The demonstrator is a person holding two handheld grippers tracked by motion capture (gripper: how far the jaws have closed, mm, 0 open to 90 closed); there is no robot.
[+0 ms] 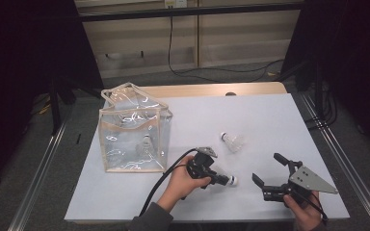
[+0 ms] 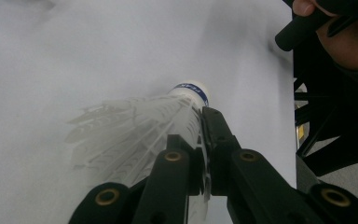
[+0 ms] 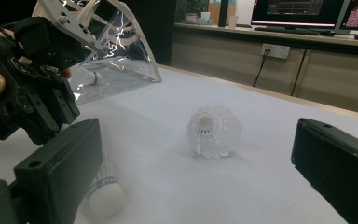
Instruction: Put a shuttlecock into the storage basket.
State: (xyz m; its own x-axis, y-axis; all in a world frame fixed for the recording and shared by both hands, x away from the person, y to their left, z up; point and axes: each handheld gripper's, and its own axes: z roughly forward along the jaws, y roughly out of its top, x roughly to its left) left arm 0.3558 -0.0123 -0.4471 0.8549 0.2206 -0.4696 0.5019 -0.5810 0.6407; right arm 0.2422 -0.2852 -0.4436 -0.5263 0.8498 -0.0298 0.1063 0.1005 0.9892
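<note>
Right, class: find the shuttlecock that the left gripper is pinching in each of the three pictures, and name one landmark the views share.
High view: the pinched shuttlecock lies low and centre, at the left gripper tip.
Left gripper view: centre, feathers clamped between the black jaws, cork pointing away.
Right gripper view: bottom left, its cork beside the near jaw.
Shared landmark: the white table cover.

Bare tabletop (image 1: 250,115) lies open from the middle out to twelve and three o'clock. A clear bag (image 1: 134,137) stands tall at nine o'clock, blocking that side. A loose shuttlecock (image 1: 233,141) sits mid-table, between the bag and the right gripper (image 1: 270,173).
</note>
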